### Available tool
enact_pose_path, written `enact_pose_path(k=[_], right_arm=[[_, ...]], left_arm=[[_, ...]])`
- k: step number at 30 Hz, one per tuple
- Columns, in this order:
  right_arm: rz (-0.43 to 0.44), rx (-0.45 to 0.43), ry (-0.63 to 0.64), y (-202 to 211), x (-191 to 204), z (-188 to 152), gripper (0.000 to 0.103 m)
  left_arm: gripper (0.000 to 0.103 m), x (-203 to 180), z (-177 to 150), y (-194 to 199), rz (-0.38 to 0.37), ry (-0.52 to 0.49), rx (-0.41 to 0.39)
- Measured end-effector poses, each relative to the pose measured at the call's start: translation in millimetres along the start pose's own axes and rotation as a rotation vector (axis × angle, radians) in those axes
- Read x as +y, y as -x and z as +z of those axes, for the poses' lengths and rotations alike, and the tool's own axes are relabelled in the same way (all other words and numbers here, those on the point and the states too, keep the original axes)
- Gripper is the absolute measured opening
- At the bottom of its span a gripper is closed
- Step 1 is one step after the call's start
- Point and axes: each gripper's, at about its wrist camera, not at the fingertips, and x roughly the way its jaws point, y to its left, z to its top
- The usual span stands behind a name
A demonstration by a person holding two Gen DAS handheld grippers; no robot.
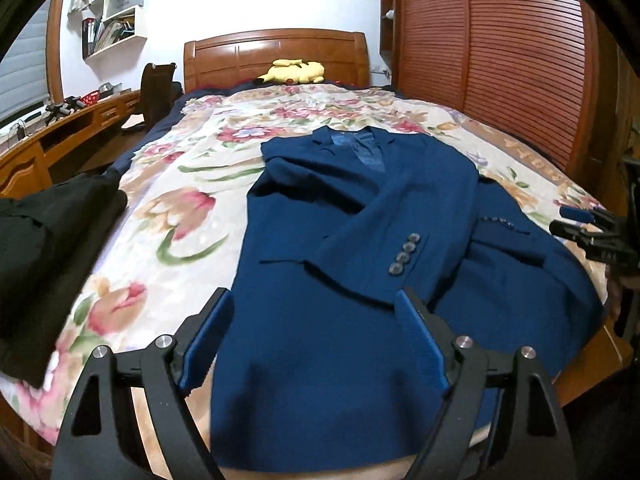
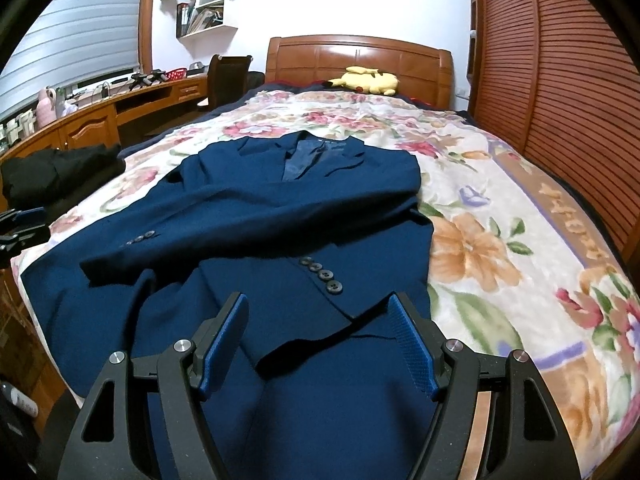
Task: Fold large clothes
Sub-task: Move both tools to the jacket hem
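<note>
A dark blue suit jacket lies flat on the floral blanket, collar toward the headboard. Both sleeves are folded across its front, and one cuff's buttons face up. My left gripper hovers open over the jacket's lower left part, with nothing between its blue pads. My right gripper stands open over the lower right part, just short of the buttoned cuff, also holding nothing. Each gripper shows at the edge of the other's view: the right gripper and the left gripper.
A black garment lies folded at the bed's left edge. A yellow plush toy rests by the wooden headboard. Slatted wardrobe doors stand on the right. A desk and chair stand on the left.
</note>
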Motion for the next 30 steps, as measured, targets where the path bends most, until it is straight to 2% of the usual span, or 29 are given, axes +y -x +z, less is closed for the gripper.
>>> enact_pose_path(k=[12, 18, 30], right_arm=[[0.03, 0.022, 0.056, -7, 13, -3, 0.074], [0.011, 0.086, 0.113, -21, 15, -1, 0.074], [0.008, 0.113, 0.1, 15, -10, -6, 0.074]], left_arm=[[0.083, 21, -28, 11, 0.047, 0.014, -0.001], [0.083, 26, -40, 14, 0.075, -0.014, -0.005], [0.083, 35, -60, 17, 0.077, -0.003, 0.007]])
